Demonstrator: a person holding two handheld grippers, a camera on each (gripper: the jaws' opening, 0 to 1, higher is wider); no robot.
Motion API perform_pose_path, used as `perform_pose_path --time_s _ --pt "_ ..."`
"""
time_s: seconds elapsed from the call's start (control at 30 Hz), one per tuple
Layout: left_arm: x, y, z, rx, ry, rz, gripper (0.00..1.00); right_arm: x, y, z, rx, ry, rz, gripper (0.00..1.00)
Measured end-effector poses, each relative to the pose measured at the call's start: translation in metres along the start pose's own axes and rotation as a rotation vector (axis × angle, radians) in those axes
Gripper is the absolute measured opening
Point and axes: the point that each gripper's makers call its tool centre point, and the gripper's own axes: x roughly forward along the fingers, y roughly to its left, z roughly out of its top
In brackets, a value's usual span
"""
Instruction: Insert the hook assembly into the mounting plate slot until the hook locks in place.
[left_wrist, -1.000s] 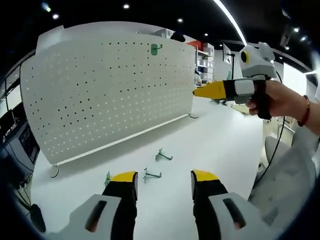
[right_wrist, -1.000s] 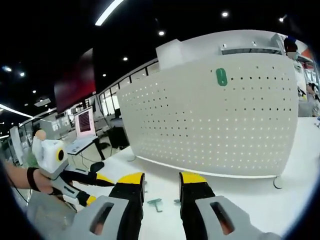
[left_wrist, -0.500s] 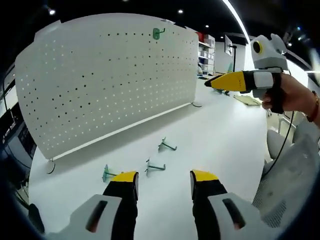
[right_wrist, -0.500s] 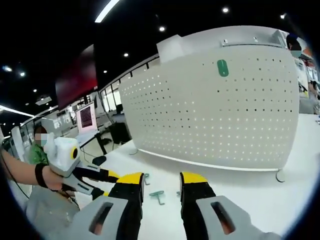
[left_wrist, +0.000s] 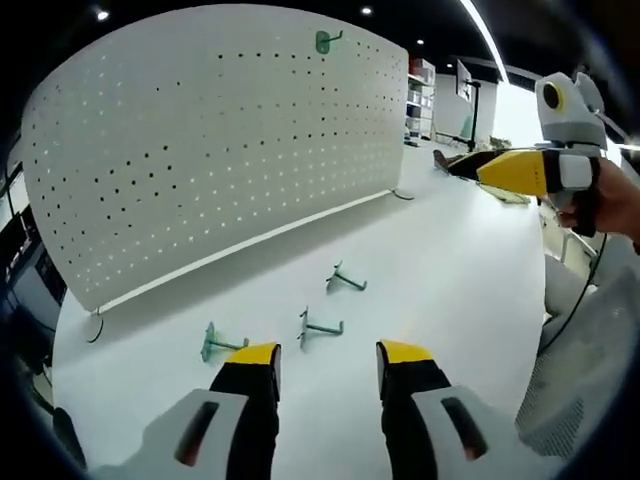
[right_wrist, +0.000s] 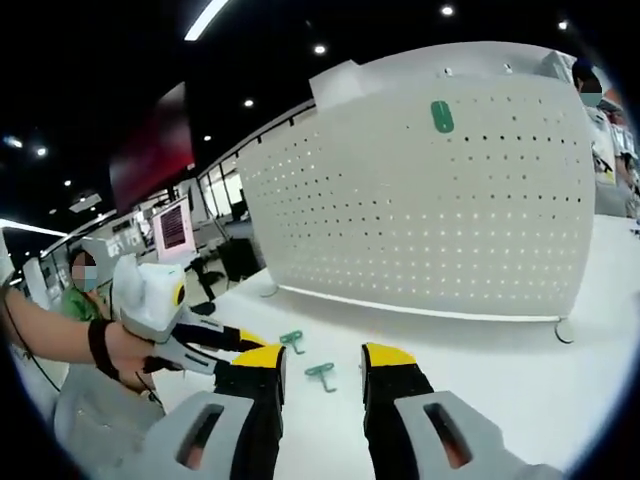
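In the left gripper view, the left gripper (left_wrist: 328, 358) hovers released over the white table (left_wrist: 450, 270), jaws apart and holding nothing. Just beyond lie three green hooks (left_wrist: 320, 326), apart from one another. Farther off stands the white pegboard (left_wrist: 210, 140), one mounted green hook (left_wrist: 326, 41) near its top edge. The right gripper (right_wrist: 324, 360) is likewise released, empty. No legible writing anywhere.
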Motion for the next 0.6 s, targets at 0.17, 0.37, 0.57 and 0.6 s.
perform_pose_path --time_s 0.17,0.37,0.57,0.6 --pt "0.007 0.003 -0.001 0.013 0.015 0.002 0.38 -0.002 0.003 -0.005 0.009 0.004 0.002 0.30" --pt "0.014 0.005 -0.003 0.027 0.027 0.001 0.35 -0.005 0.005 -0.010 0.015 0.013 0.002 0.30" --pt "0.021 0.004 -0.004 0.037 0.041 0.001 0.34 -0.006 0.007 -0.014 0.022 0.020 0.007 0.30" --pt "0.023 0.005 -0.005 0.039 0.044 0.001 0.33 -0.005 0.008 -0.014 0.023 0.019 0.009 0.30"
